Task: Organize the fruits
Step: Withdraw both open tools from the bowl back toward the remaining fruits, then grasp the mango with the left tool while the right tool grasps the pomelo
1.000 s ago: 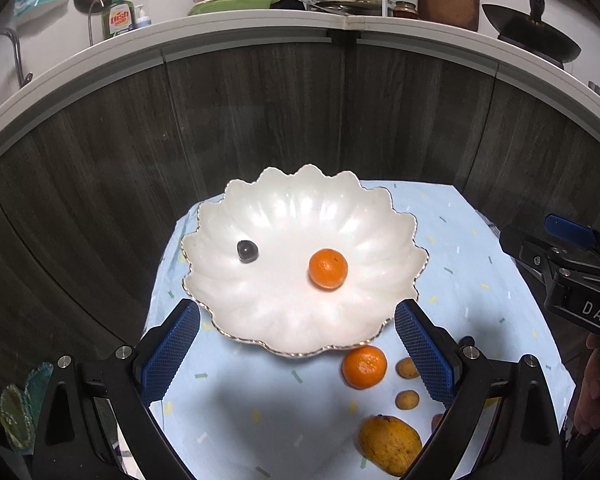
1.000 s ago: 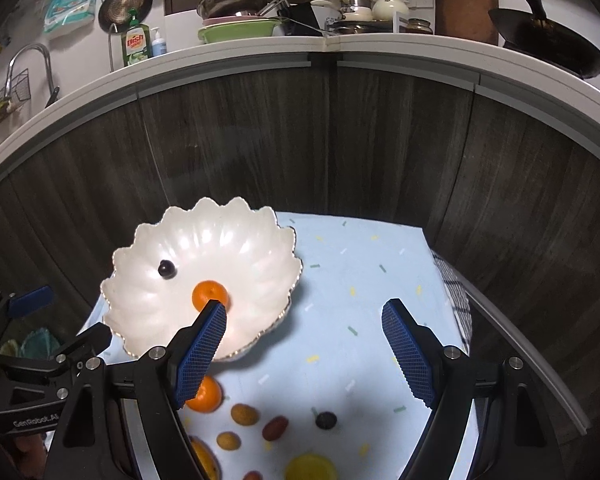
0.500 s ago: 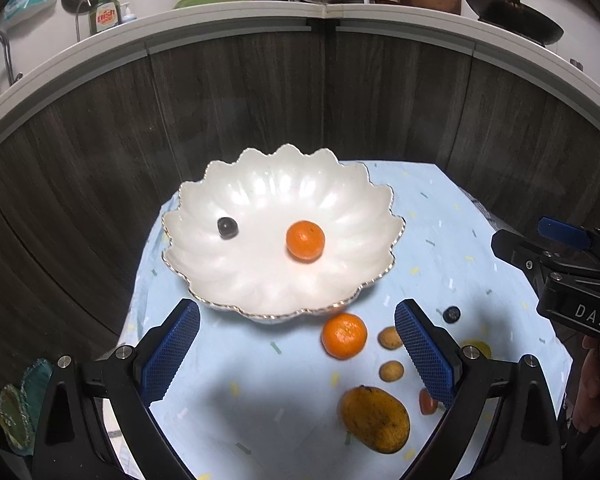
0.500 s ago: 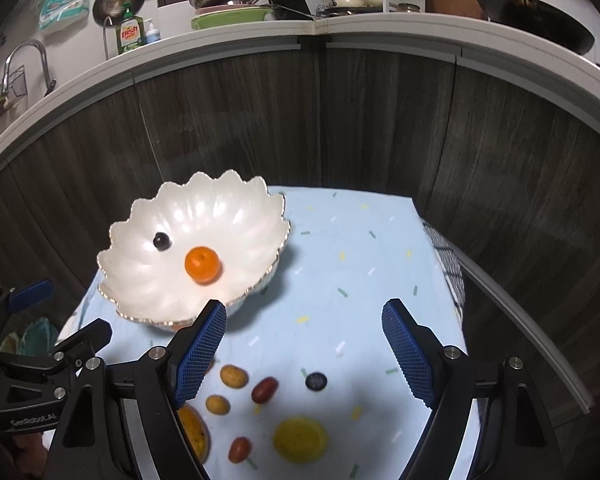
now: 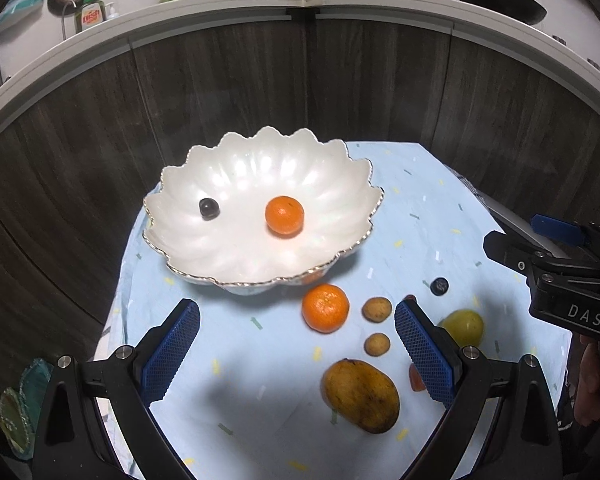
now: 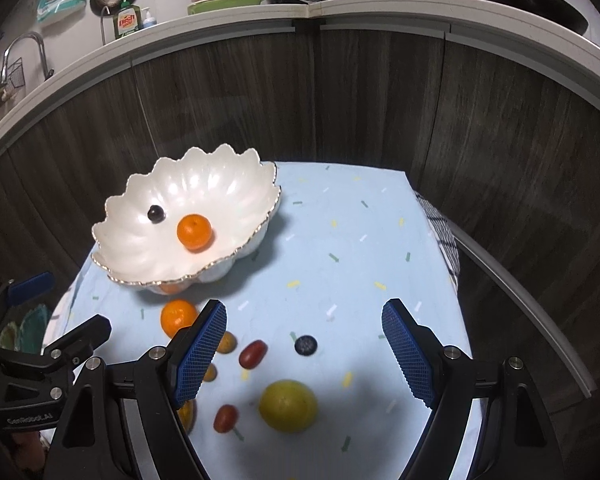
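Observation:
A white scalloped bowl [image 5: 204, 236] [image 6: 220, 184] stands on the pale blue cloth and holds a mandarin [image 5: 284, 215] [image 6: 194, 231] and a dark berry [image 5: 209, 208] [image 6: 155, 213]. In front of it lie a second mandarin [image 5: 325, 308] [image 6: 177, 317], a mango [image 5: 361, 395], two small brown fruits [image 5: 376, 308], a yellow-green fruit [image 5: 463, 326] [image 6: 288, 405], red cherry tomatoes [image 6: 253, 354] and a blueberry [image 5: 439, 286] [image 6: 305, 345]. My left gripper [image 5: 297, 336] is open above the cloth, empty. My right gripper [image 6: 304, 334] is open and empty, with the blueberry below its gap.
Dark wood cabinet fronts [image 5: 340, 88] curve behind the table, under a white counter [image 6: 380, 4] crowded with pans and dishes. A checked cloth [image 6: 440, 232] hangs at the table's right edge. A teal item [image 5: 16, 412] lies low at the left.
Both grippers have drawn back and sunk; the bowl now sits higher and farther in both views, and more loose fruit shows in front of it. Jaws stayed wide.

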Demonstrator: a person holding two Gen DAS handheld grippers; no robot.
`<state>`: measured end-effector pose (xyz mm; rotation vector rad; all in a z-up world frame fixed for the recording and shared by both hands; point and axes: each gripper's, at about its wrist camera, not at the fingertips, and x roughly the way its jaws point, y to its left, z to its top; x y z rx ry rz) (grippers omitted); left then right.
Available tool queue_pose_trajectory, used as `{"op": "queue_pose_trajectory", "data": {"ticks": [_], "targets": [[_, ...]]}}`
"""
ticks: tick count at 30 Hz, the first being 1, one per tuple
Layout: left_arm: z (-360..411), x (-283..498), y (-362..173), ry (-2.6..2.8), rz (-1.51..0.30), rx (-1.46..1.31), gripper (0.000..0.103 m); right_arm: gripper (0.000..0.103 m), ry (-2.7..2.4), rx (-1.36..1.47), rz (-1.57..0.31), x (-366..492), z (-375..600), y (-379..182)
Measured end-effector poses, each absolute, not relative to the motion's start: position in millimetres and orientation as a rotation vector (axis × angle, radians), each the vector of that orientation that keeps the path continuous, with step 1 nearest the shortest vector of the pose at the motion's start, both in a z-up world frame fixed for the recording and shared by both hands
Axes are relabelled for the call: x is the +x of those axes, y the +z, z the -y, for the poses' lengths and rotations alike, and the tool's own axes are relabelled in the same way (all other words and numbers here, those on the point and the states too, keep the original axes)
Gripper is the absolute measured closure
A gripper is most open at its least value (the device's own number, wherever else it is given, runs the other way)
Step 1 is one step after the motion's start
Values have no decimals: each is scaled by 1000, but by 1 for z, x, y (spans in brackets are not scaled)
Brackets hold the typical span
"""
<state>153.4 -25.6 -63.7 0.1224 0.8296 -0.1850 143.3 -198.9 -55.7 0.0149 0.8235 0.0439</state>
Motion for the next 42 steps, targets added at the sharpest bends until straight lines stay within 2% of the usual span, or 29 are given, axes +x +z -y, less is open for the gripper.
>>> {"op": "queue_pose_trajectory", "data": {"ticks": [42], "targets": [[64, 127, -131, -268, -962, 193, 4, 22, 126, 18, -964, 121, 205, -124]]}}
